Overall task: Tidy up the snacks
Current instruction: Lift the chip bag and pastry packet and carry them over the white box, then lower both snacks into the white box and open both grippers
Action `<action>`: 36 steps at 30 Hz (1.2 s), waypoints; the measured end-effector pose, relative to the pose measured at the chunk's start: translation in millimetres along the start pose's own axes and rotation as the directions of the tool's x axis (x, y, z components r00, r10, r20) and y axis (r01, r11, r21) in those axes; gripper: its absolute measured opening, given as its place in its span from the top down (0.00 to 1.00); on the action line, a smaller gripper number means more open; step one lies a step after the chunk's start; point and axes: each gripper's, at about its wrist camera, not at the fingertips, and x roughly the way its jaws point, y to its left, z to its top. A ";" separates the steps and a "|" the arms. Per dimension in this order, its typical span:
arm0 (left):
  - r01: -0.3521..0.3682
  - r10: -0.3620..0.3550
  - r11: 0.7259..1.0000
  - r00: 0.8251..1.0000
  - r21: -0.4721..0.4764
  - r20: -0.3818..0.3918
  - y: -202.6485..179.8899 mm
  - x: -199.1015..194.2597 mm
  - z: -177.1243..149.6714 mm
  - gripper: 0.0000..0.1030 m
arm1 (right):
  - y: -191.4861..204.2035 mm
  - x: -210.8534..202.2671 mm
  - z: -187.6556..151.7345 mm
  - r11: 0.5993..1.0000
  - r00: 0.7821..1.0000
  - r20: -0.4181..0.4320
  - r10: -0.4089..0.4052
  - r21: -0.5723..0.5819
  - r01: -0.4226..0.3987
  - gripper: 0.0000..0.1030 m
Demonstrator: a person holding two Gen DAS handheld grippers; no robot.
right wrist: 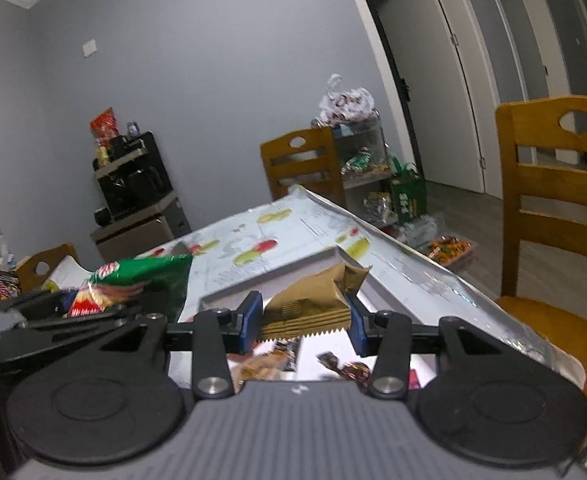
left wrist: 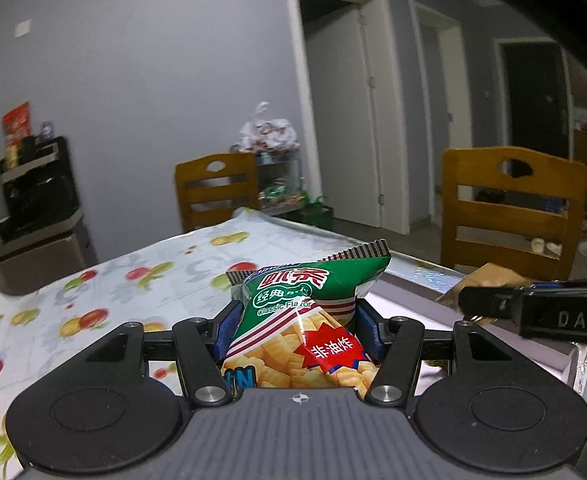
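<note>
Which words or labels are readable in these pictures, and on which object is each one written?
"Classic Flavor": green snack bag, held in the left gripper.
"非油炸": red star on that bag.
"DAS": side of the right gripper; further letters cut off.
Gold-brown packet: no readable text.
Green box on the floor: characters blurred, unreadable.

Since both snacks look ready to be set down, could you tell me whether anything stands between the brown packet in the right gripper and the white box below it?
Nothing visible blocks it. The right gripper holds the brown foil snack packet directly over the open white rectangular box. A few wrapped snacks already lie on the box floor, leaving bare space around them.
</note>
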 end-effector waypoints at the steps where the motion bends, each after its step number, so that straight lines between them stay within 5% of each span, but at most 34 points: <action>1: 0.007 -0.007 1.000 1.000 0.016 -0.004 -4.6 3.8 0.1 0.43 | -2.7 1.7 -1.4 1.000 1.000 -0.008 -0.005 0.004 0.005 0.57; 7: 0.078 -0.078 0.996 0.997 0.046 -0.014 -25.9 23.7 -0.8 0.43 | -19.0 8.0 -9.2 0.999 0.998 -0.043 -0.034 0.022 0.035 0.57; 25: 0.149 -0.138 0.983 0.986 0.111 -0.094 -55.5 77.9 -5.9 0.41 | -48.6 29.0 -26.0 0.995 0.989 -0.133 -0.061 0.073 0.072 0.57; 36: 0.155 -0.155 0.988 0.983 -0.008 -0.099 -34.0 75.6 -7.4 0.06 | -50.0 27.1 -27.6 0.993 0.988 -0.137 -0.066 0.084 0.078 0.57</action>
